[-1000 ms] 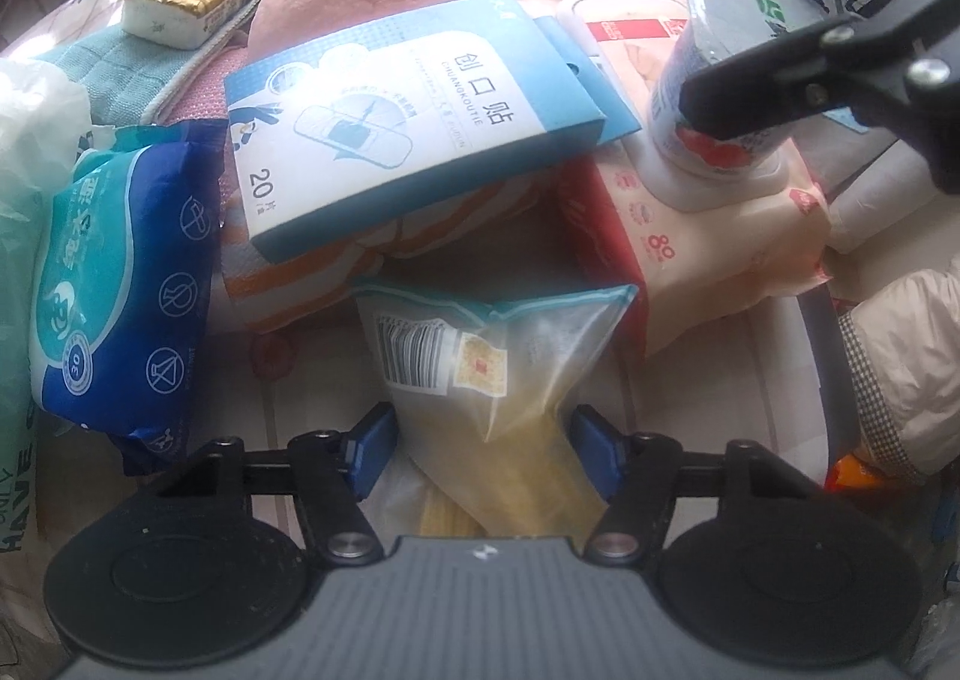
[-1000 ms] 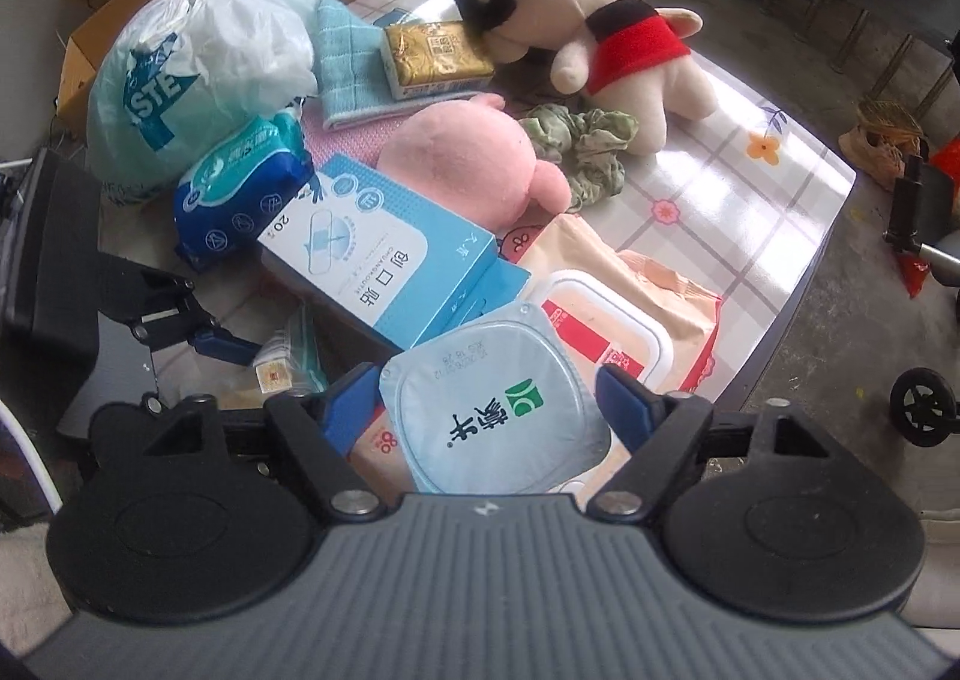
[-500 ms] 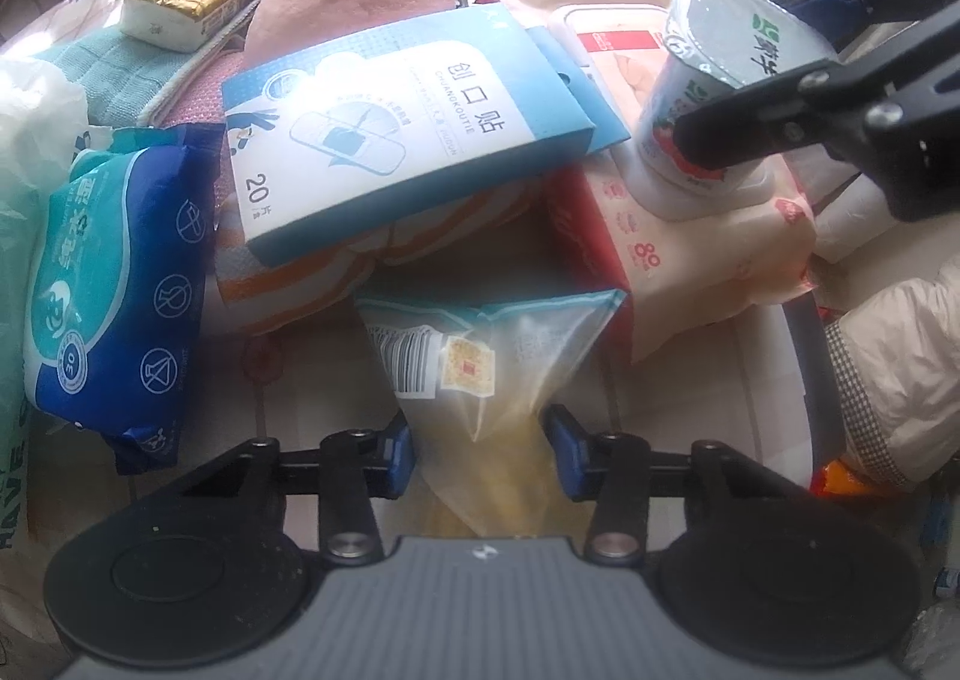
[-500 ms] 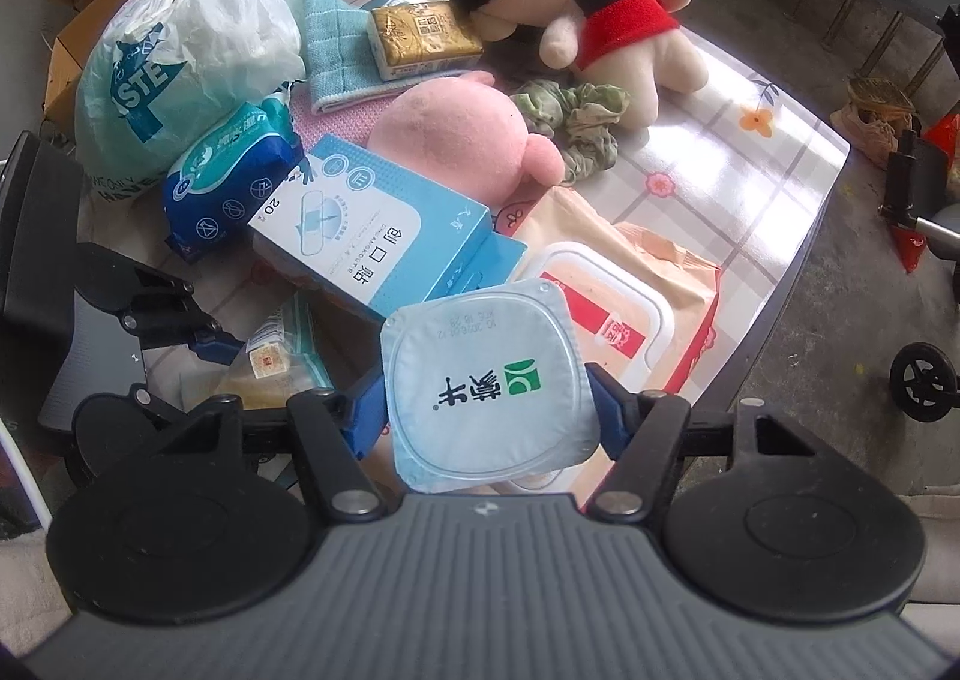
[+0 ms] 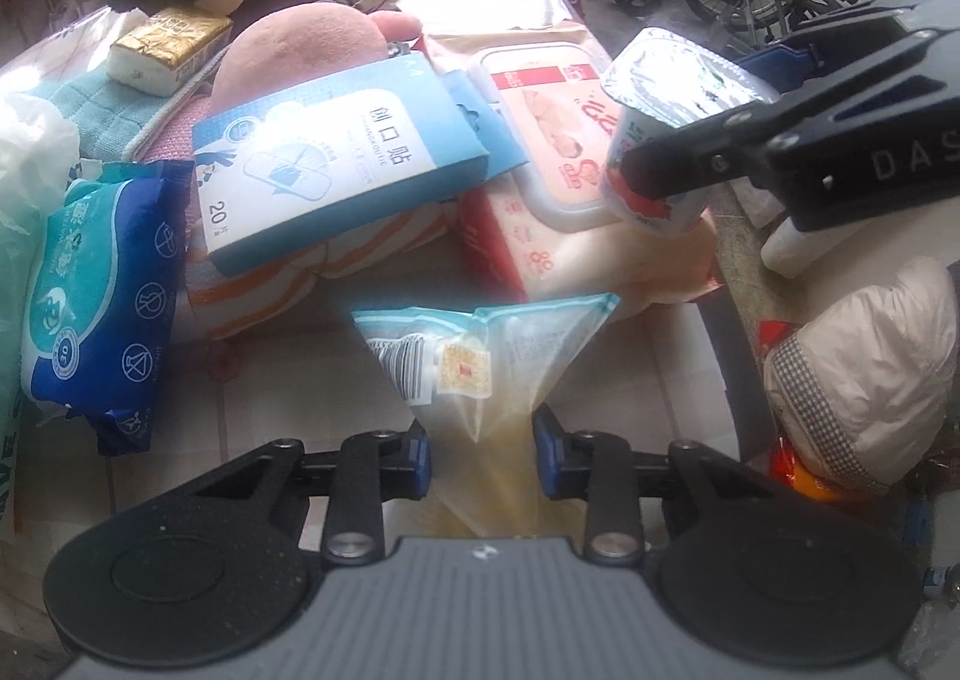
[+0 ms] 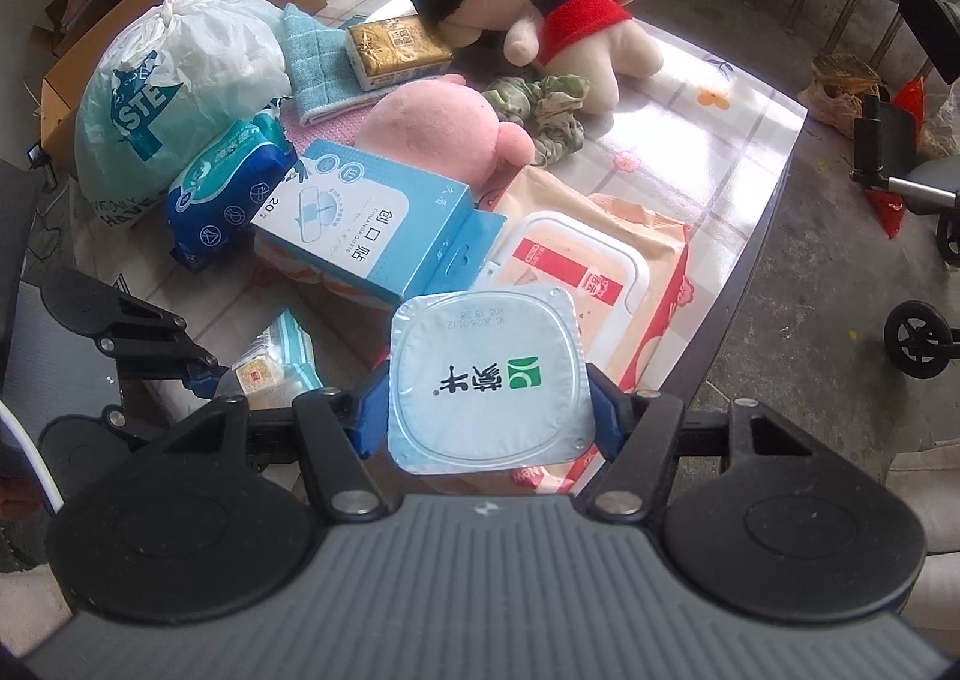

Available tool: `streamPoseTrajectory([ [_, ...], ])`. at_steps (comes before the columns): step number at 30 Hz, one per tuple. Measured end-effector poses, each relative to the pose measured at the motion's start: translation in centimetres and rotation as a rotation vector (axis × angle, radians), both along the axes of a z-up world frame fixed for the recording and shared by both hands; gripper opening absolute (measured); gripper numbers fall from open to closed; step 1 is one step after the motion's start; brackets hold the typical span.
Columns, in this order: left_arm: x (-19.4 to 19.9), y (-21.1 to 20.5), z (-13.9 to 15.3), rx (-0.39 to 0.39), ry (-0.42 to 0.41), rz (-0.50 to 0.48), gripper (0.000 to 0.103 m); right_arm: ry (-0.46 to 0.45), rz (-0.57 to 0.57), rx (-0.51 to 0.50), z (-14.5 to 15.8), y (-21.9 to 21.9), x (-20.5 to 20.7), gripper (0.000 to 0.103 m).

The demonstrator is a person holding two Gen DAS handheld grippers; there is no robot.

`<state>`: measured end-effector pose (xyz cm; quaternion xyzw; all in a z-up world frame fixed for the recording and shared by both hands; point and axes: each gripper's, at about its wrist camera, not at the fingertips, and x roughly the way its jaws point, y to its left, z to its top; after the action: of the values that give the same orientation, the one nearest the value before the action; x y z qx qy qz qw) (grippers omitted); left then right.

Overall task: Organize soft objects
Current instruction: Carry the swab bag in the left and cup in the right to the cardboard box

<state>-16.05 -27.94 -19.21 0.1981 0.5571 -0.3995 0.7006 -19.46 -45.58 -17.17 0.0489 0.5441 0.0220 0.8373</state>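
Left hand-held gripper [image 5: 480, 443], its jaws just closing, pinches a clear zip bag [image 5: 480, 356] above the worktop [image 5: 270, 398]; right hand-held gripper [image 6: 489, 410], jaws narrowing, clasps a sealed yogurt cup [image 6: 486, 380] over the wet-wipes pack [image 6: 600, 272].

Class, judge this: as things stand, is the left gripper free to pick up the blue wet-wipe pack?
Probably not: the left gripper has just closed its jaws on the clear zip bag, so it is occupied. The blue wet-wipe pack itself lies uncovered.
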Motion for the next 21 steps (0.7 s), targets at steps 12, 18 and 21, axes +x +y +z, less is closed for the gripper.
streamPoseTrajectory([
  [12,-3.0,-4.2,4.2,-0.124,0.09,-0.075,0.032,0.025,-0.057,-0.012,2.7,-1.3,-4.3,0.062],
  [18,-2.5,-7.7,6.7,-0.192,0.065,-0.08,0.032,0.015,-0.105,-0.046,5.4,-4.0,-6.0,0.062],
  [21,-1.6,-9.3,7.3,-0.214,0.045,-0.074,0.032,-0.002,-0.119,-0.066,6.8,-5.6,-6.0,0.062],
])
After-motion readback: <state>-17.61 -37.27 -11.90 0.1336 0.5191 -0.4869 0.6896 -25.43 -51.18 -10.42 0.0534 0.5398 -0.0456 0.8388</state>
